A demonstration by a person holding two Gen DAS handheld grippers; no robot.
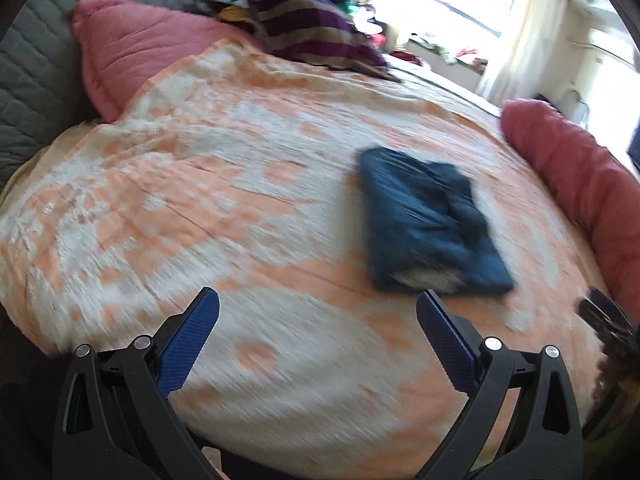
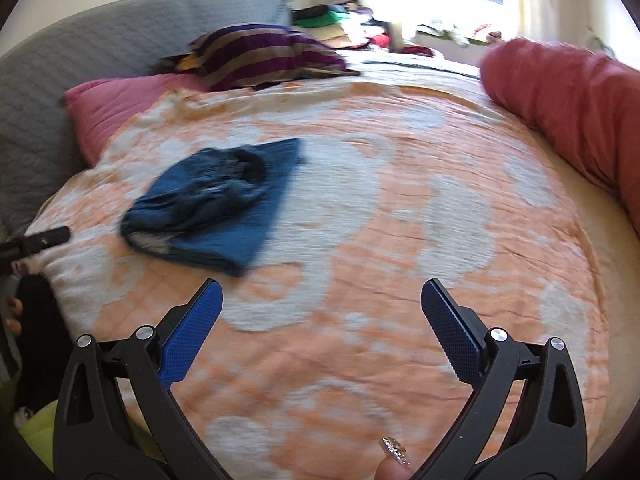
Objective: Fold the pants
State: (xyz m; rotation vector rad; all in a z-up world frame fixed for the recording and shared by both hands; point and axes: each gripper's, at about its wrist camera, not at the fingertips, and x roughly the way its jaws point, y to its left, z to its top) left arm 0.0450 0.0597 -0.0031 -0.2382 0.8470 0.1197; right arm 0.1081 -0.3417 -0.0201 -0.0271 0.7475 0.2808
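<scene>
While pants (image 1: 430,220) lie folded, both tools gape.

Both wrist views above shared bed (image 1: 248,184)

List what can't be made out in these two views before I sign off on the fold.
- Pants: both views are motion-blurred, so the fold layers and the pale patch at the near end are unclear.
- Underside of the pants: hidden against the bedspread.
- Left hand-held gripper in the right wrist view: cut off by the frame edge.
- Clutter by the window: overexposed and small.
</scene>
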